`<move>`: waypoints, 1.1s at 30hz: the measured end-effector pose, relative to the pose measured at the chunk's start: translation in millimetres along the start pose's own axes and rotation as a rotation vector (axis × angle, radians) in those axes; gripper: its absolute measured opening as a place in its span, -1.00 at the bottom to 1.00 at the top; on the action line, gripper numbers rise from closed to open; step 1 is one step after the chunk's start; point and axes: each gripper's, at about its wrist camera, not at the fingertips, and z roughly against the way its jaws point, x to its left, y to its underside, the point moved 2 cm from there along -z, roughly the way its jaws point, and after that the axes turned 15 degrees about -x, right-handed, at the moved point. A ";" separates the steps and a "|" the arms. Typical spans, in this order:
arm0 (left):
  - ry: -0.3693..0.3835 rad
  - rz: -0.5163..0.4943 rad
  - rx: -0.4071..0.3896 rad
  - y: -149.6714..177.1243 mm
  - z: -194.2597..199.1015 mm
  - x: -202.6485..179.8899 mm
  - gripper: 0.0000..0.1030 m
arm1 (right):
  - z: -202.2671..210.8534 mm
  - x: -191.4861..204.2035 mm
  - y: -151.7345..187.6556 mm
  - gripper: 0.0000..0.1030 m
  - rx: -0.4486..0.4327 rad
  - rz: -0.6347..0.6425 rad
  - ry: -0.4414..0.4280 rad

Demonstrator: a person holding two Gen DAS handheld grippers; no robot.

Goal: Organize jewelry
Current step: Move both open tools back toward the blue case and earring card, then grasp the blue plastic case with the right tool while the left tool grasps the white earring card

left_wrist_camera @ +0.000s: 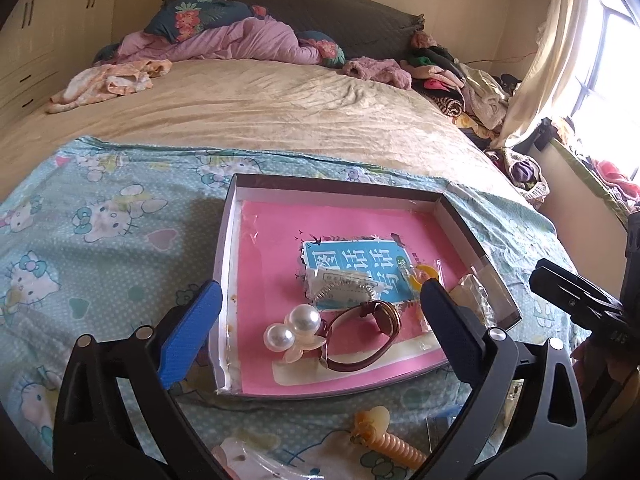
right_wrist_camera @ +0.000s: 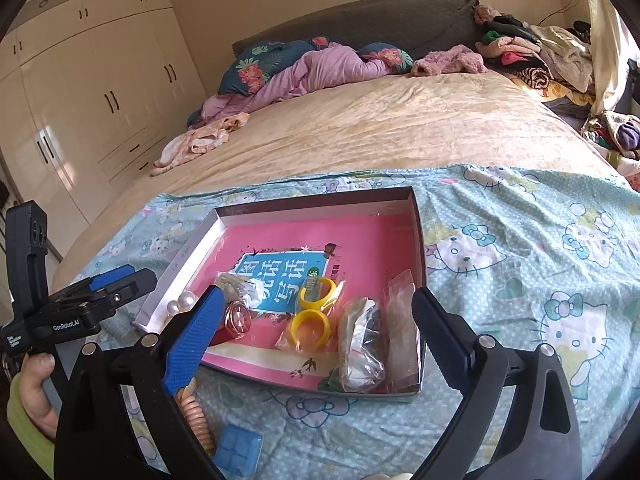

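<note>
Watch (left_wrist_camera: 360, 334) between wide left gripper (left_wrist_camera: 320, 320) fingers

1. The left wrist view is taken from just above the near edge of the bed (left_wrist_camera: 280, 112), angled downward and forward toward the headboard, with the shallow box (left_wrist_camera: 340, 186) seen close, slightly to the right.
2. The right wrist view is taken from a neighbouring spot further right, similarly tilted, with the same box (right_wrist_camera: 316, 200) seen close, slightly to the left.
3. The box, the patterned sheet (left_wrist_camera: 100, 216) and the bed are shared by both views.
</note>
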 end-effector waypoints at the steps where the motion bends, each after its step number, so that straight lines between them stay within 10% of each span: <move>1: -0.002 0.002 -0.003 -1.1 2.1 -0.2 0.80 | 2.2 0.4 -1.2 0.85 -0.004 0.002 -0.001; 33: -0.020 0.028 -0.092 -19.2 79.0 1.7 0.80 | 78.5 23.2 -29.9 0.87 -0.128 0.043 -0.030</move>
